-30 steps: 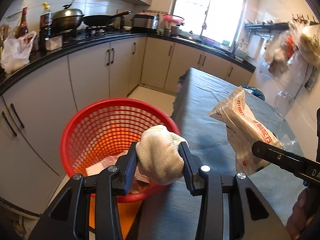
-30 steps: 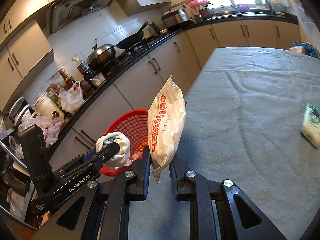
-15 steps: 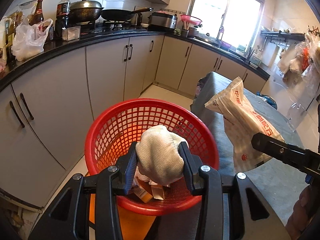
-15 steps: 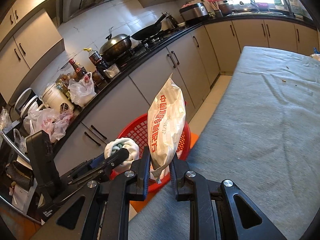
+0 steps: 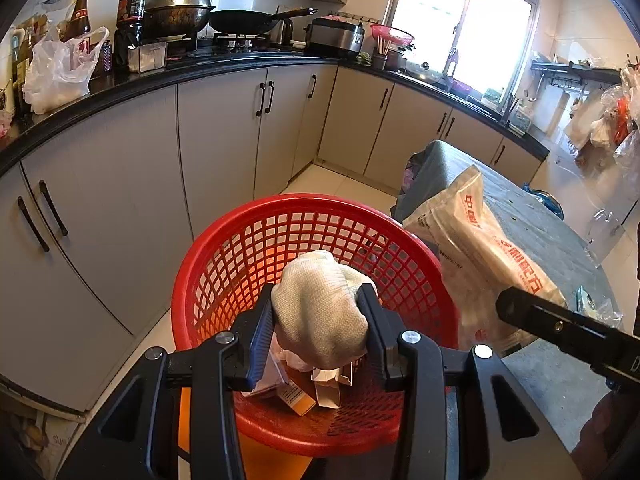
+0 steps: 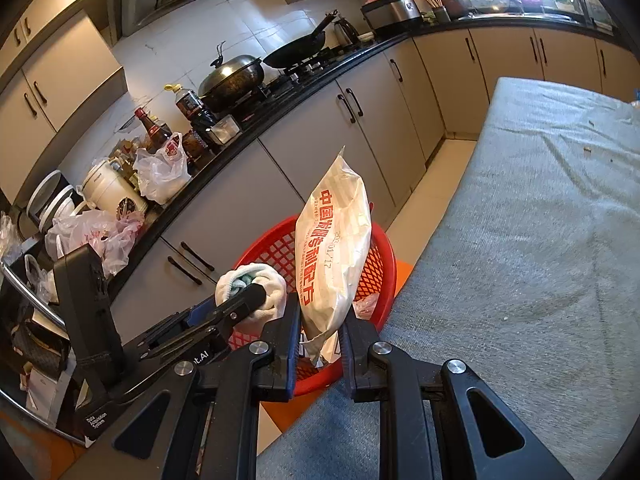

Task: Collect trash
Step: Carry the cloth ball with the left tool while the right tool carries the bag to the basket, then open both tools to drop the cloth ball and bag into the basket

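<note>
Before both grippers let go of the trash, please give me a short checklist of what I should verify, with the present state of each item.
1. Left gripper clamps the white glove: ok.
2. Glove above the red basket opening: ok.
3. Right gripper clamps the plastic bag: ok.
4. Bag fully above the basket, not the table: cannot tell.
5. Basket has room above the cartons: ok.

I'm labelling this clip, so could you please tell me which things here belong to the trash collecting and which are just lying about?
Job:
- balled white cloth, in left gripper
- printed plastic bag, in right gripper
- red basket

Lying about:
- wok
- lidded pot
- rice cooker
</note>
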Available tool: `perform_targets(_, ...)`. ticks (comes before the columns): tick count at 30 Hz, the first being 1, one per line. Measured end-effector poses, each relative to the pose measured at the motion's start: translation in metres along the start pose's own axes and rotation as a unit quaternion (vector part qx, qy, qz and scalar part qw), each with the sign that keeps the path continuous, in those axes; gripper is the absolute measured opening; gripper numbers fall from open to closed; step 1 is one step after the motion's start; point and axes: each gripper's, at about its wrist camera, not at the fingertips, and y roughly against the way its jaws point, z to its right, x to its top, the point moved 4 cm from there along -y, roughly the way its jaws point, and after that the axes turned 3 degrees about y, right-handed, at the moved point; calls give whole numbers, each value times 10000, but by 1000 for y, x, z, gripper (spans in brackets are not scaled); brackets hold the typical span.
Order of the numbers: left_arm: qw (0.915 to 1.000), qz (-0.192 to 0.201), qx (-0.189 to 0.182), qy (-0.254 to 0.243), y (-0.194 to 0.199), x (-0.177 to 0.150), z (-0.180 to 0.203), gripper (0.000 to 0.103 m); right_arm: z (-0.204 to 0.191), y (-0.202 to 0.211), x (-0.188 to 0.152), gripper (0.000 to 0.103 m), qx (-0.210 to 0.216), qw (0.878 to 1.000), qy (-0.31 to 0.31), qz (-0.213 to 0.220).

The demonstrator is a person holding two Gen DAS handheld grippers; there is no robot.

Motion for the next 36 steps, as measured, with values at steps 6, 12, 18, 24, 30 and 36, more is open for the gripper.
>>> perform_targets(6, 10000, -25, 87, -14, -10, 2, -2, 40, 3, -12, 0, 19, 30, 9999, -116, -54)
perform_targets(12, 9999, -88, 95, -40, -18, 0, -3, 40, 2, -22, -2, 19, 23, 9999, -105, -118)
perform_targets(18, 9999, -116, 92, -45, -24, 0, -5, 40, 5, -29, -3, 19, 141, 9995, -183, -219)
perform_targets(24, 9998, -133, 105, -52, -26, -1, -5, 40, 6, -34, -4, 20, 129, 9992, -210, -299)
perform_targets(30, 9998, -137, 104, 21, -25, -1, -7, 46, 10, -35, -4, 23, 106, 9990, -238, -353)
perform_targets(36, 9999, -105, 69, 79, -20, 0, -9, 50, 10, -32, -4, 25, 124, 9991, -225, -331)
